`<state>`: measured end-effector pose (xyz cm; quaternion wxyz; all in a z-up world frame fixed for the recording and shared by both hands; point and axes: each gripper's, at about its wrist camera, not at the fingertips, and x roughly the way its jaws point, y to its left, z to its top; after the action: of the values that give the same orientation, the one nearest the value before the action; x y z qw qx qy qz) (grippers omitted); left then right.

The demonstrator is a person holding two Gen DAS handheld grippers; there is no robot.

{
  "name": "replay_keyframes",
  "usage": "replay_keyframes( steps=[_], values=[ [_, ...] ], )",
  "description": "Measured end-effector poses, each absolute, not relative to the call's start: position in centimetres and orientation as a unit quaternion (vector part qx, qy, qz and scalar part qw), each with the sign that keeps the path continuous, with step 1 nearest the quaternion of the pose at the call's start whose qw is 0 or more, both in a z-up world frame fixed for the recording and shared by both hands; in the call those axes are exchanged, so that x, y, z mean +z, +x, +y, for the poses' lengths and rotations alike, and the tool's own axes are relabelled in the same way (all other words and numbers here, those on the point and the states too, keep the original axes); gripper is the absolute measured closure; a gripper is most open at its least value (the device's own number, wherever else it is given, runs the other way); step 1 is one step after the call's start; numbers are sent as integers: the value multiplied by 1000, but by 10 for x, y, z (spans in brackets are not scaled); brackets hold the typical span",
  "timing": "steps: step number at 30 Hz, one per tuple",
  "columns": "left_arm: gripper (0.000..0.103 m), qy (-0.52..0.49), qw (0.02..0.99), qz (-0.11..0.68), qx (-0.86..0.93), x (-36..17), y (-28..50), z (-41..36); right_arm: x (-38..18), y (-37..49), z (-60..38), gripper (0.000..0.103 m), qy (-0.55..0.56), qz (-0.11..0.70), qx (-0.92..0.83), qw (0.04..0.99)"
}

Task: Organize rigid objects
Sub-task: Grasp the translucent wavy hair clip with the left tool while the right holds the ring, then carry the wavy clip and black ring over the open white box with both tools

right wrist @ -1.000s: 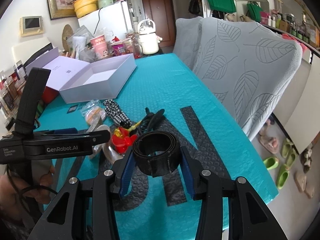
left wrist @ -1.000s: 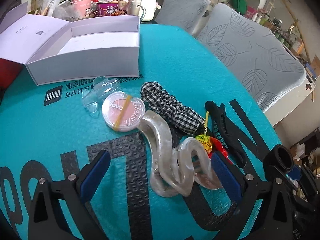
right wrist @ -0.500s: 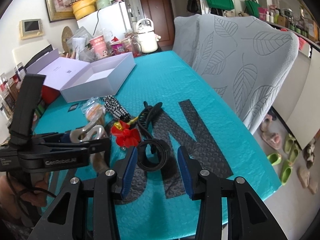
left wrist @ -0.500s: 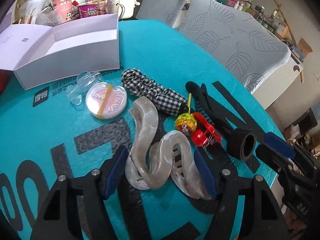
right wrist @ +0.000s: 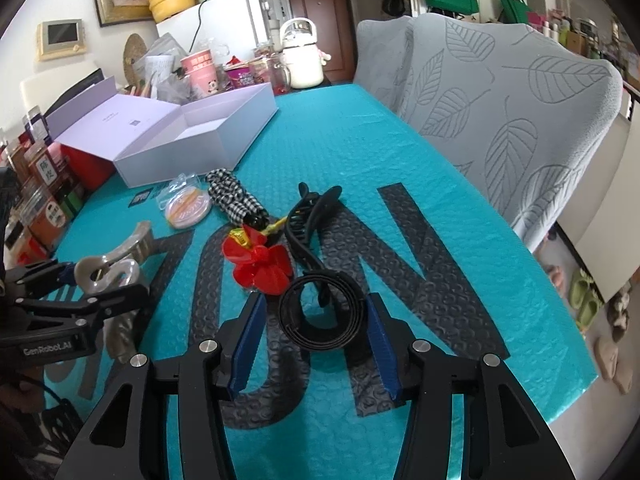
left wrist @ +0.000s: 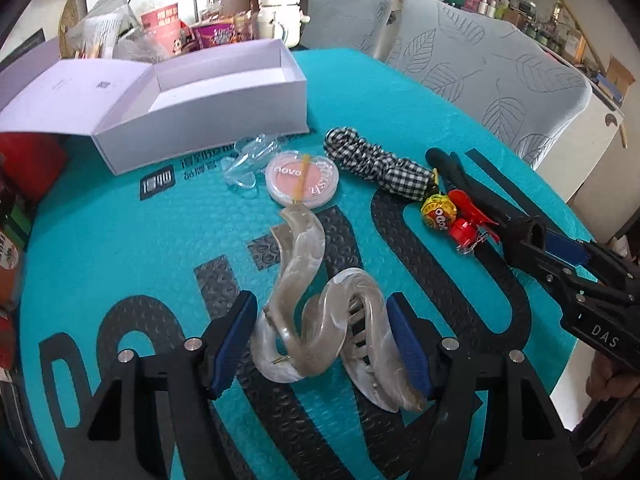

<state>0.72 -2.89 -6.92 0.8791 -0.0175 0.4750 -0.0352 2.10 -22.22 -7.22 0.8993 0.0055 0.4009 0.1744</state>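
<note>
A large pearl wavy hair claw [left wrist: 320, 312] lies on the teal mat [left wrist: 120, 248] between the fingers of my left gripper [left wrist: 322, 344], which closes on its sides. It also shows in the right wrist view [right wrist: 108, 272]. A black coiled band [right wrist: 322, 312] lies on the mat between the open fingers of my right gripper [right wrist: 316, 348]. A black hair claw [right wrist: 310, 220], a red flower clip [right wrist: 260, 264], a checked scrunchie [left wrist: 376, 164], a lollipop [left wrist: 438, 212], a blush compact [left wrist: 302, 178] and a clear clip [left wrist: 248, 160] lie between them and the open white box [left wrist: 200, 100].
The box lid [left wrist: 68, 96] lies open to the left. Cups, packets and a white kettle [left wrist: 278, 8] crowd the table's far end. Grey leaf-print chairs [right wrist: 500, 100] stand along the right side. Small boxes [right wrist: 36, 208] line the left edge.
My right gripper has lowered the black band onto the mat and opened. My left gripper has narrowed around the pearl hair claw.
</note>
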Motion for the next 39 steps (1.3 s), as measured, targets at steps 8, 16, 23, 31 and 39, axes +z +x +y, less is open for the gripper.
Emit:
replay_keyframes(
  steps=[8, 16, 23, 31, 39],
  values=[
    [44, -20, 880, 473, -32, -74, 5, -23, -71, 17, -219, 62, 1, 398, 179, 900],
    [48, -33, 887, 459, -43, -63, -10, -13, -61, 2, -212, 62, 2, 388, 191, 901],
    [48, -38, 896, 440, -38, -48, -29, -1, -53, -14, -197, 62, -2, 381, 210, 900],
    [48, -46, 910, 412, -9, -30, -53, 21, -45, -32, -169, 62, -8, 370, 254, 894],
    [48, -65, 925, 374, 26, -11, -67, 47, -34, -41, -134, 62, -27, 351, 307, 884]
  ],
)
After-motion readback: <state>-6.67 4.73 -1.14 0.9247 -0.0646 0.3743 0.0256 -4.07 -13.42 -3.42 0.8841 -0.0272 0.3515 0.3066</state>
